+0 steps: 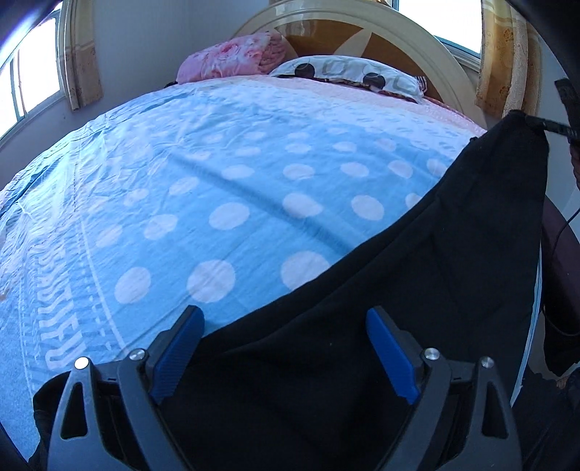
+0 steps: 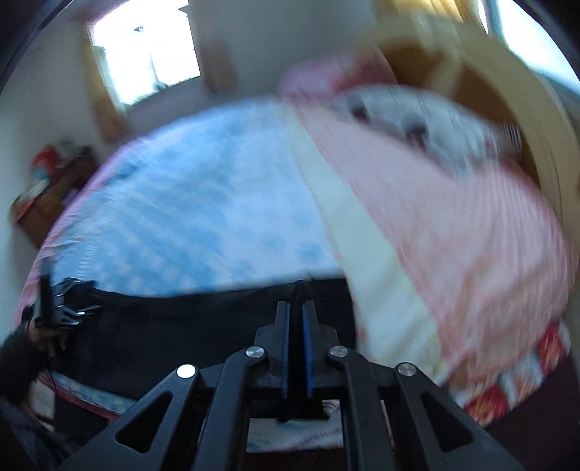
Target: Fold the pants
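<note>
Black pants (image 1: pixel 417 275) hang stretched over the near right side of a bed (image 1: pixel 217 181) with a blue polka-dot cover. My left gripper (image 1: pixel 286 326) is open, its blue pads wide apart, with the pants' cloth lying between and below them. My right gripper (image 2: pixel 295 311) is shut on an edge of the pants (image 2: pixel 181 326), with a fold of black cloth bulging above the pads. In the left wrist view it holds the pants' far corner (image 1: pixel 525 119) up at the right. The right wrist view is motion-blurred.
A patterned pillow (image 1: pixel 348 72) and a pink blanket (image 1: pixel 235 54) lie by the curved headboard (image 1: pixel 362 32). A pink sheet (image 2: pixel 453 235) covers the head end. Windows (image 2: pixel 145 47) with curtains stand behind. A cluttered cabinet (image 2: pixel 50 192) is beyond the bed.
</note>
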